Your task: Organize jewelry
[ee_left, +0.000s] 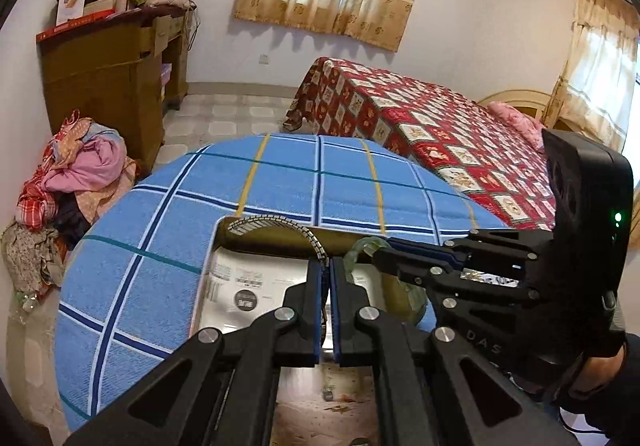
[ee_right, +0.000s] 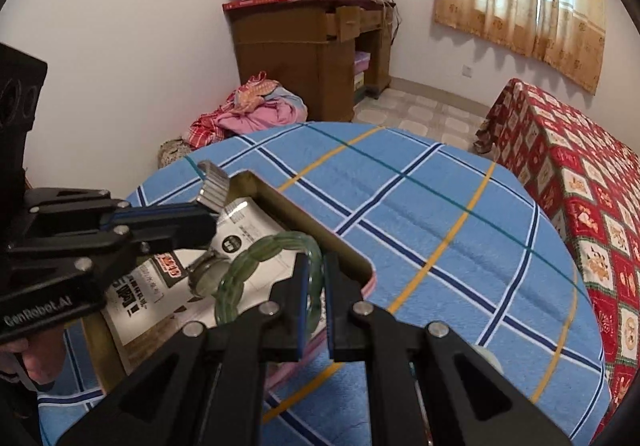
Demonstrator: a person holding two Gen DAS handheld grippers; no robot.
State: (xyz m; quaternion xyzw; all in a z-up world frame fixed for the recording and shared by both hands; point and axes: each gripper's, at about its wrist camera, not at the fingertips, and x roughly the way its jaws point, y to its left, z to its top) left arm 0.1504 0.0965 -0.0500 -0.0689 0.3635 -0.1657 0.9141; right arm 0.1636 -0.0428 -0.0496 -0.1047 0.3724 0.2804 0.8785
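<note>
box (ee_right: 312, 230) on table (ee_right: 440, 230), bed (ee_right: 580, 205) right, cabinet (ee_right: 296, 57) behind

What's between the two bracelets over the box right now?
Only the box's printed paper lining shows between the silver bracelet and green bracelet, in the right wrist view.

Silver metal link band (ee_left: 280, 226), segmented and shiny; translucent green bangle (ee_right: 256, 266), glossy, glass- or stone-like, smooth with scalloped lobes. Black gripper (ee_left: 328, 310) frames look like matt plastic with bright metal pins and blue pads (ee_right: 306, 306); the shallow tan cardboard box (ee_right: 316, 221) is dull and lined with glossy printed paper (ee_left: 244, 286). Blue plaid tablecloth (ee_right: 440, 246) is woven cloth, ribbed and matt.
</note>
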